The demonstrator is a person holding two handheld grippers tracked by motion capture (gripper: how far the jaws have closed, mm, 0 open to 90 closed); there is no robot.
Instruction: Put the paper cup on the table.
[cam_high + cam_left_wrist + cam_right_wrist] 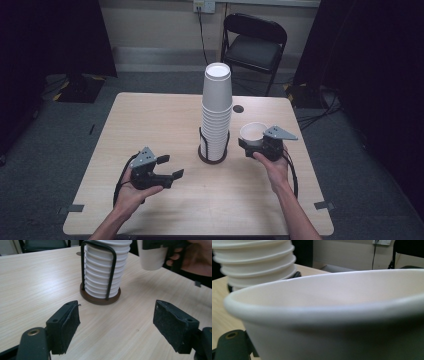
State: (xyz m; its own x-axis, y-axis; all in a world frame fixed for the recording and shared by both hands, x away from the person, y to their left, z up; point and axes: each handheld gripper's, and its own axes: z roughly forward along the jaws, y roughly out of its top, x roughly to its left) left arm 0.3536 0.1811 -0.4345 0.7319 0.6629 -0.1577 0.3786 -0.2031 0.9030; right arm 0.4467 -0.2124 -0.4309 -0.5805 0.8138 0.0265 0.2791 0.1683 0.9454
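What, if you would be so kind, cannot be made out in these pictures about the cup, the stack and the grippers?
- Right gripper: in its own view the single cup covers both jaws.
- Single cup's base: cut off by the bottom edge in the right gripper view; hidden behind the gripper in the high view.
- Cup stack: top cut off in the left gripper view; count too fine to tell.
- Holder: far side hidden by the cups.

Setting: recording lab or test room, not a home. Evidence: single light-wood table (pixel 150 120) standing alone on grey carpet (pixel 65 130); black curtains (pixel 55 35) hang at far left and far right; tape marks (pixel 75 208) on the floor at the near table corners; cables (pixel 320 117) run across the carpet on the right; wall socket (pixel 204 6) on the bare far wall, black folding chair (pixel 254 42) below it
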